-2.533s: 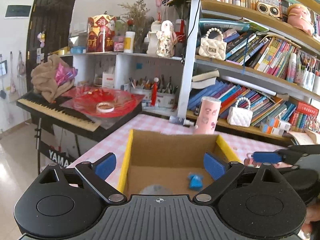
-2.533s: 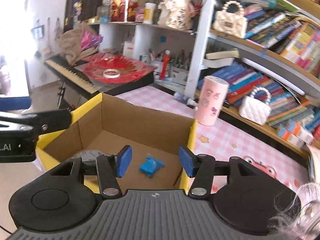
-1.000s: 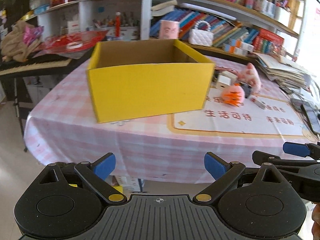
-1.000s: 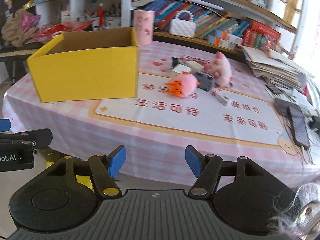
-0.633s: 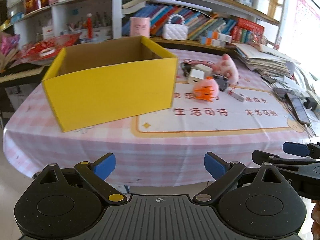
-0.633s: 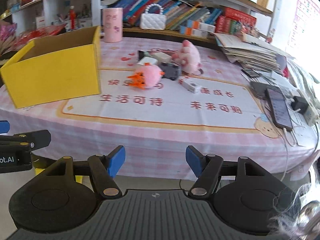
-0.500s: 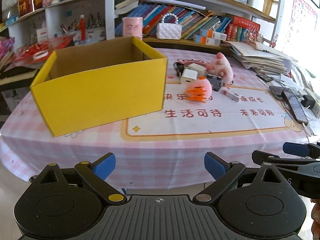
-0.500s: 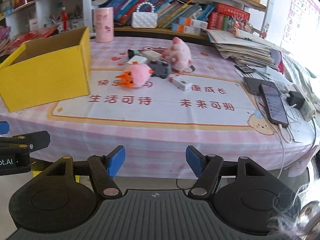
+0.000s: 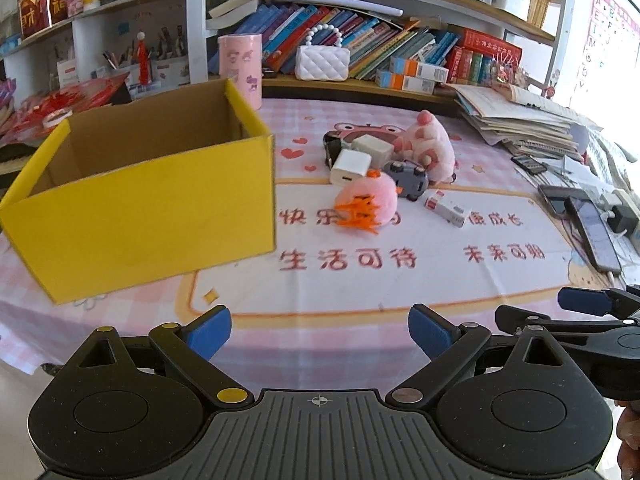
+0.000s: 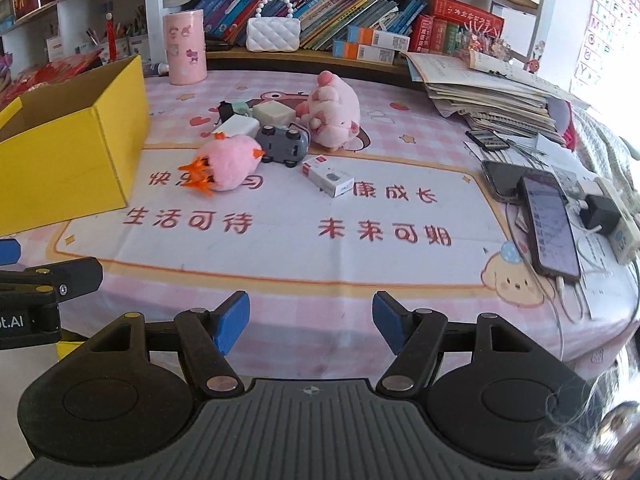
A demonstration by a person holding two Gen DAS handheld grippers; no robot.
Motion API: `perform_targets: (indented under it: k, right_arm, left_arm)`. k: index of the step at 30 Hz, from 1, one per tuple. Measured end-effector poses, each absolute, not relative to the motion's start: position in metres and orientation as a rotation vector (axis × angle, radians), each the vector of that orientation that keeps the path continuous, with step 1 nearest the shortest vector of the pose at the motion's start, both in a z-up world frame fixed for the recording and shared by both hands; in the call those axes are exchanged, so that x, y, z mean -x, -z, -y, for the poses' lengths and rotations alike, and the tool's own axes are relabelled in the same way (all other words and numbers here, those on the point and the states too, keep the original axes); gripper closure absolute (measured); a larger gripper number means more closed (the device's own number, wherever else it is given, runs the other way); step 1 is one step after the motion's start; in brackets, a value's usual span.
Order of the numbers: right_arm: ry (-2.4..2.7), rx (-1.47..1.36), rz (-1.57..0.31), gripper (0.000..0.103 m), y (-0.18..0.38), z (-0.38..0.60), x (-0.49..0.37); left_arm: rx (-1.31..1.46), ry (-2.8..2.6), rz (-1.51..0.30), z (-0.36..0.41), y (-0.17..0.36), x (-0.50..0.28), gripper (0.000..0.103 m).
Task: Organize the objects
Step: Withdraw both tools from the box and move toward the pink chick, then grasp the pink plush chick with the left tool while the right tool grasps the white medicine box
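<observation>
Here, from the left wrist, we see our left gripper (image 9: 320,330) spread wide and empty at the table's near edge; the open yellow cardboard box (image 9: 152,208) stands ahead-left, its long side facing us. From the right wrist, our right gripper (image 10: 311,322) is likewise splayed, empty; the fluffy pink chick toy (image 10: 228,164) lies beside the box, orange feet toward it, grey toy car (image 10: 282,142) overturned behind.

The yellow box (image 9: 152,208) hides its own floor behind its near wall — whatever lies inside cannot be seen. In the right wrist view its left part runs off the picture's edge. The grey toy car (image 10: 282,143) is partly covered by the pink fluffy chick (image 10: 230,162). The small dark thing (image 10: 225,111) far behind the white charger (image 10: 238,125) is too small to name.
</observation>
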State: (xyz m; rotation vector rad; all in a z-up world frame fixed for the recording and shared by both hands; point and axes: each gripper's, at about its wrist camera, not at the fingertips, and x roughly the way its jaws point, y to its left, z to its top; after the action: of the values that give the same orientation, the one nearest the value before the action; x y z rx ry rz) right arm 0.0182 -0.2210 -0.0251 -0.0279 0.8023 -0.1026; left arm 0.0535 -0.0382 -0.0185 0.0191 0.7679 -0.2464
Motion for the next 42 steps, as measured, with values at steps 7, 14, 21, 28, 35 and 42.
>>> perform_targets:
  k: [7, 14, 21, 28, 35, 42]
  right_arm:
    - [0.032, 0.058, -0.771, 0.037, 0.026, 0.251, -0.052]
    - [-0.042, 0.080, -0.732, 0.043, 0.033, 0.277, -0.095]
    - [-0.121, 0.110, -0.724, 0.044, 0.045, 0.285, -0.135]
    - [-0.178, 0.124, -0.736, 0.048, 0.057, 0.286, -0.171]
    - [-0.204, 0.107, -0.780, 0.054, 0.071, 0.289, -0.189]
    - [-0.238, 0.129, -0.785, 0.075, 0.068, 0.283, -0.185]
  left_arm:
    - [-0.021, 0.231, -0.719, 0.074, 0.013, -0.085, 0.007]
    - [-0.059, 0.230, -0.671, 0.116, 0.009, -0.128, 0.011]
    - [-0.143, 0.198, -0.695, 0.147, 0.025, -0.167, 0.014]
    - [-0.199, 0.175, -0.759, 0.156, 0.044, -0.196, 0.019]
    - [-0.197, 0.173, -0.812, 0.158, 0.057, -0.214, 0.026]
    - [-0.179, 0.208, -0.838, 0.153, 0.061, -0.216, 0.047]
